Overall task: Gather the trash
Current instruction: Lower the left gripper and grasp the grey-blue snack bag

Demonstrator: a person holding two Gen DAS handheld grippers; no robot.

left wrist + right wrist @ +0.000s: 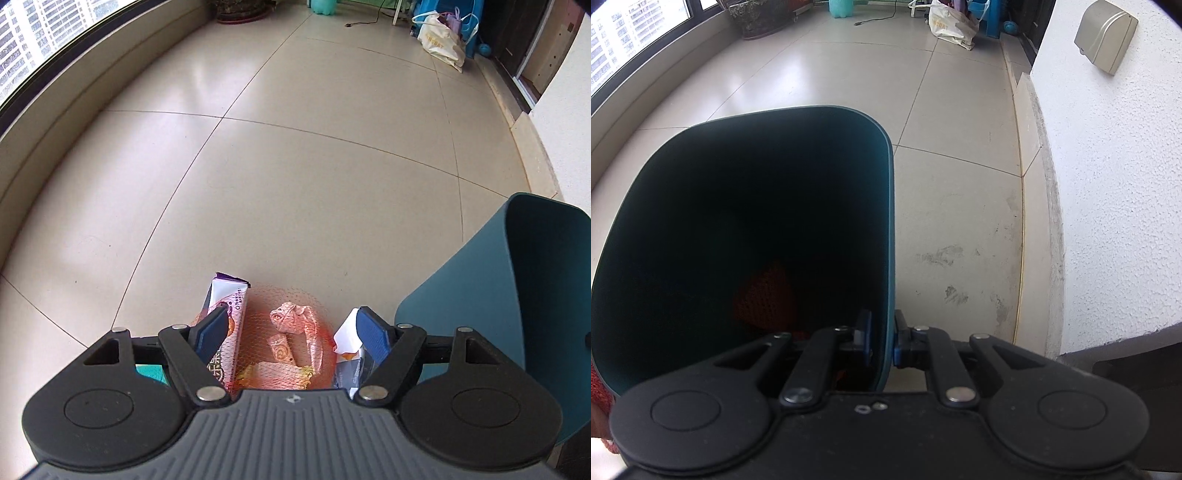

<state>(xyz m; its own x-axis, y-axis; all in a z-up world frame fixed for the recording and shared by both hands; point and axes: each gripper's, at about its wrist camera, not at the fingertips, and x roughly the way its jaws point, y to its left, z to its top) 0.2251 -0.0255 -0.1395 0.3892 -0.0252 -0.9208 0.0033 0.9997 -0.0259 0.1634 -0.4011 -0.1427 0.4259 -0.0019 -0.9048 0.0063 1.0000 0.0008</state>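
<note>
the left gripper [291, 332] points down at a small heap of trash on the tiled floor [295, 184], its blue-padded fingers [212, 332] spread wide and holding nothing. between them lies an orange net [284, 325] with crumpled pink wrappers [295, 317] under or inside it; which, the view does not settle. a purple and white box [227, 314] sits at the left finger, partly behind its pad, and a white and grey packet [349, 339] sits at the right finger; whether either pad touches them cannot be told. a teal scrap [149, 373] shows under the left linkage. the teal bin [480, 295] is just to the right of the heap. the right gripper [882, 339] is nearly closed on the bin's right wall near the rim [890, 258], one finger inside and one outside, clamping it. the bin's inside is dark, with something red and netted [764, 299] low in it. at the far end of the floor are a plant pot [753, 18], a white bag [953, 26], a cable [364, 22] and blue items. a window [37, 37] runs along the left, a rough white wall [1108, 184] with a grey box [1106, 37] on the right.
</note>
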